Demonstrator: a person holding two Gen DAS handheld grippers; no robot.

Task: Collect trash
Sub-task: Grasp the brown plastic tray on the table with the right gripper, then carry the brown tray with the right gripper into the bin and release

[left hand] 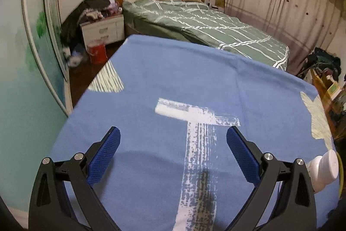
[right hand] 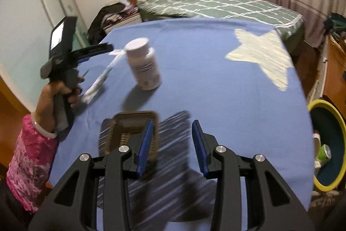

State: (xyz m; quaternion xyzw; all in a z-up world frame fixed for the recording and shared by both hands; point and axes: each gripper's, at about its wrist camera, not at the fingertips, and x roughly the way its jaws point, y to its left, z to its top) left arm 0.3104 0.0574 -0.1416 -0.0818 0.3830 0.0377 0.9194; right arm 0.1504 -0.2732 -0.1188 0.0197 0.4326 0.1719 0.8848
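A white pill bottle (right hand: 142,64) stands upright on the blue tablecloth (right hand: 216,83); it also shows at the right edge of the left wrist view as the bottle (left hand: 322,170). A clear crumpled wrapper (right hand: 99,79) lies to the left of it. A small brown plastic tray (right hand: 129,125) sits near me, partly behind the left finger of my right gripper (right hand: 172,122). That gripper is open, with only cloth between its pads. My left gripper (left hand: 173,129) is wide open over bare cloth, and in the right wrist view this left gripper (right hand: 101,49), held by a hand, hovers beside the wrapper.
A yellow-rimmed dark bin (right hand: 328,144) with some trash inside stands on the floor off the table's right edge. Behind the table are a bed with a green quilt (left hand: 216,29), a white nightstand (left hand: 103,29) and a red bag (left hand: 97,53).
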